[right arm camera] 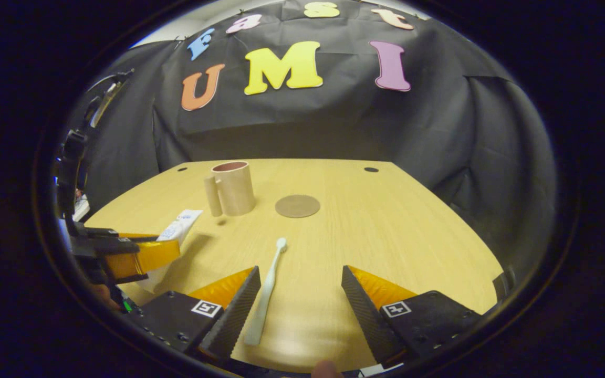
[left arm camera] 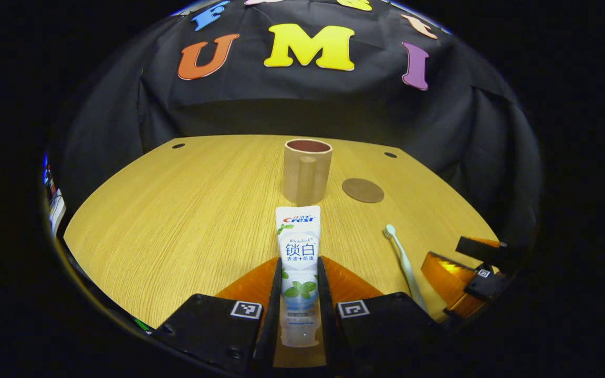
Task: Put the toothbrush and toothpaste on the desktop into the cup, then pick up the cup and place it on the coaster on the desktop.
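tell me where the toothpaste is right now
The toothpaste sits clamped between the left claw's fingers in the left gripper view, pointing at the cup; the toothbrush lies to its right on the table.

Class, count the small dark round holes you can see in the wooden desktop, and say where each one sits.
2. One hole is near the far left corner of the desktop, behind the cup; the other hole is near the far right corner. Others may be hidden.

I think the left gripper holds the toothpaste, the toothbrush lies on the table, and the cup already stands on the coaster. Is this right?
Not quite. The cup stands on the bare table beside the coaster, not on it; the right gripper view shows a gap between them. The rest holds: the left gripper is shut on the toothpaste, and the toothbrush lies on the table.
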Demonstrator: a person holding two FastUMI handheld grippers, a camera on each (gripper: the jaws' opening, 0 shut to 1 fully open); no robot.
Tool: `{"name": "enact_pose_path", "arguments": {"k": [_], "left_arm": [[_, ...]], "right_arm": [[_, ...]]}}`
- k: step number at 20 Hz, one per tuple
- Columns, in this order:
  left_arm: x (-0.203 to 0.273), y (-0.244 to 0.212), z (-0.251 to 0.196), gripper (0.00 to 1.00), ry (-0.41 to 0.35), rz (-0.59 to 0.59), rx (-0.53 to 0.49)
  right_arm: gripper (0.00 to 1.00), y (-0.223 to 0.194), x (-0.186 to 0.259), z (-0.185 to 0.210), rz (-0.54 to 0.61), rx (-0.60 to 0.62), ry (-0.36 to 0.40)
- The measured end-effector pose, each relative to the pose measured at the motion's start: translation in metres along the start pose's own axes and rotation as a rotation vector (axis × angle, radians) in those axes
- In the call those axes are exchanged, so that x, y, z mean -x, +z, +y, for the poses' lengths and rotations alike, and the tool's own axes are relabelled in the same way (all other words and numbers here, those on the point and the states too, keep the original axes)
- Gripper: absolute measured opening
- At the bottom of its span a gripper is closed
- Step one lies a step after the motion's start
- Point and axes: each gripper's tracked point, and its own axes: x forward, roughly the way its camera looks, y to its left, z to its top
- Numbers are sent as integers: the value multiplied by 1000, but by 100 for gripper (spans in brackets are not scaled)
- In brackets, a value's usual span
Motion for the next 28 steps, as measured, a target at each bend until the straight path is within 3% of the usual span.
{"name": "enact_pose_path", "arguments": {"k": [4,12,15,18,19,20,21,22,24,28], "left_arm": [[25,11,-1,36,-22,-99,-3],[44,40,5,35,-22,-195,-17],[48,47,8,35,-22,-215,-8],[51,56,15,35,-7,-244,1],[53,61,17,35,1,-255,0],[53,65,18,34,5,-269,-2],[55,70,19,35,9,-283,-5],[55,75,19,35,8,-297,-8],[55,91,18,35,7,-343,-11],[40,126,21,34,24,-432,-25]], "right_arm": [[95,-1,-8,16,19,13,19],[95,2,-37,29,62,4,-38],[91,-3,-46,34,94,14,-53],[82,-11,-53,39,137,-18,-50],[77,-14,-55,37,152,-33,-58],[61,-13,-56,38,151,-58,-47],[54,-12,-58,32,149,-67,-69],[36,-10,-59,27,149,-79,-82],[5,-11,-58,32,151,-88,-33],[0,-8,-57,28,141,-95,5]]}}
